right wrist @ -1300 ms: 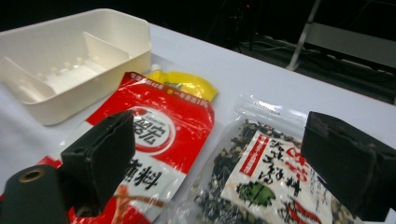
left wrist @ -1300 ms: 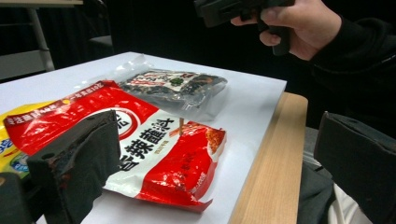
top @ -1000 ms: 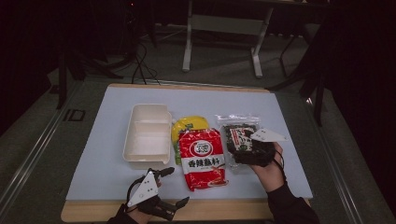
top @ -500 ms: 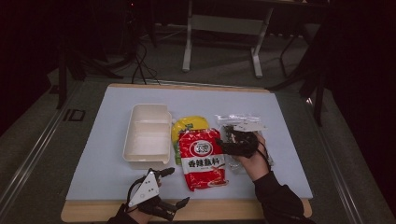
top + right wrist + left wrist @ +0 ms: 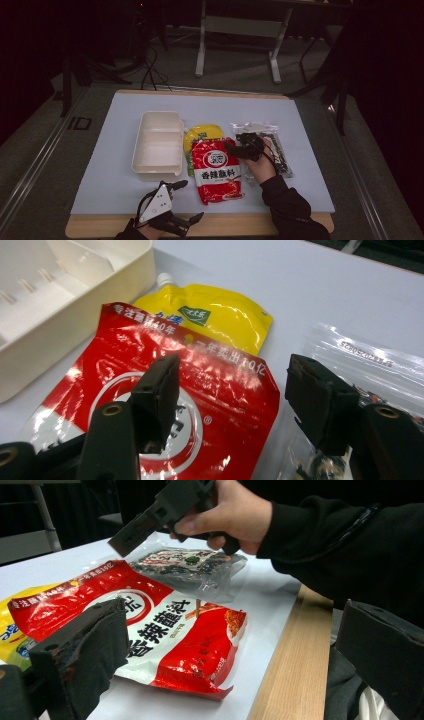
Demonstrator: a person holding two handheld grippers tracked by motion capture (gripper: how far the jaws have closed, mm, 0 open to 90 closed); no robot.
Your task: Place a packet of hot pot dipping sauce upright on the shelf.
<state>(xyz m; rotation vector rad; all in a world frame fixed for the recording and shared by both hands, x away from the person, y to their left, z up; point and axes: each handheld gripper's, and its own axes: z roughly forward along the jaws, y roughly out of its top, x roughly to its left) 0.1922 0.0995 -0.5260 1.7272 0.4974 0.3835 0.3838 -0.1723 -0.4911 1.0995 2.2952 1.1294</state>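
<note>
— Where is my right gripper now?

— I have it over the middle of the table, above the upper right corner of the red seasoning packet, with the clear bag of dark dried stuff just to its right. In the right gripper view the jaws straddle that corner of the red packet, one over the red foil and the other over the edge of the clear bag. They have just been closing, yet a gap remains between them and neither pad presses on anything that I can see.

— Is it touching the packet?

— I cannot tell whether a tip touches the foil. In the left gripper view the right gripper hangs above the clear bag, tilted down toward the red packet.

— And my left gripper?

— The left gripper rests at the near edge of the table, left of centre, jaws spread wide with nothing between them (the near corner of the red packet lies just to its right).

— How do the other things lie?

— The red packet lies flat at the centre, overlapping a yellow spouted pouch on its far side. The white divided tray stands just left of the pouch, and the pouch's spout is just beside the tray's wall.
</note>
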